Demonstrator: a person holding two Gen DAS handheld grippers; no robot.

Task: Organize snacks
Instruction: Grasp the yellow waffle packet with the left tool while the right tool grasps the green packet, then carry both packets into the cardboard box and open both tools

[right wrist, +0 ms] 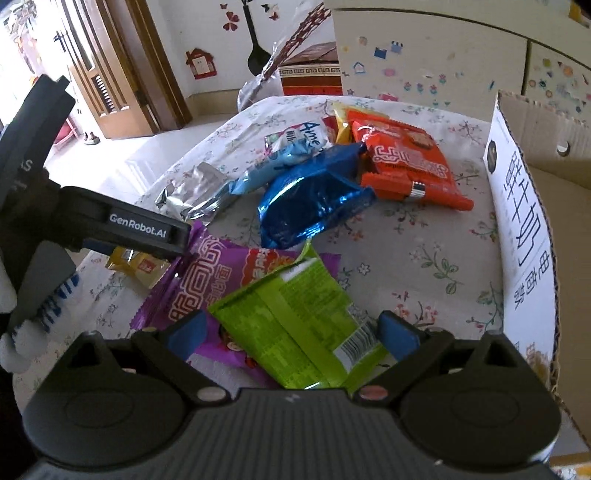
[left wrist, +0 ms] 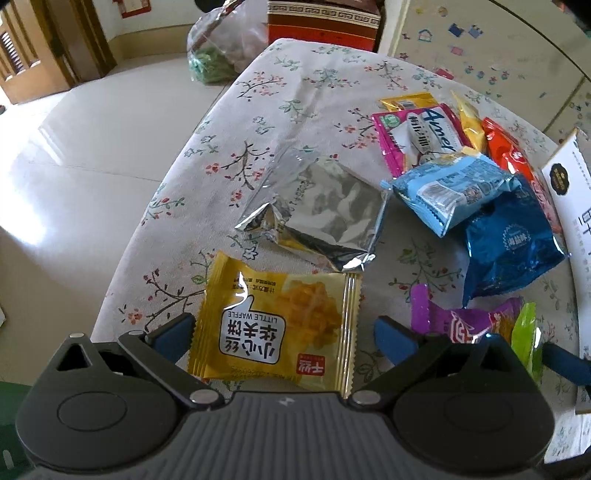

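Note:
Between the wide-apart blue pads of my left gripper (left wrist: 282, 332) lies a yellow waffle packet (left wrist: 273, 325) on the floral tablecloth (left wrist: 295, 92). The left pad is at its edge and the right pad stands clear of it. My right gripper (right wrist: 293, 332) is open around a green packet (right wrist: 295, 321) that rests tilted on a purple packet (right wrist: 192, 288); a strip of purple shows between the left pad and the green one. The pile behind holds a dark blue bag (right wrist: 310, 199), an orange packet (right wrist: 406, 162), a light blue packet (left wrist: 450, 188) and a silver foil pouch (left wrist: 321, 206).
An open cardboard box (right wrist: 517, 221) with a white printed side stands along the table's right edge. The table drops to a tiled floor (left wrist: 92, 147) on the left. A plastic bag (left wrist: 214, 48) and a red box (left wrist: 321, 26) sit beyond the far end. A gloved hand (right wrist: 22, 325) holds the left gripper.

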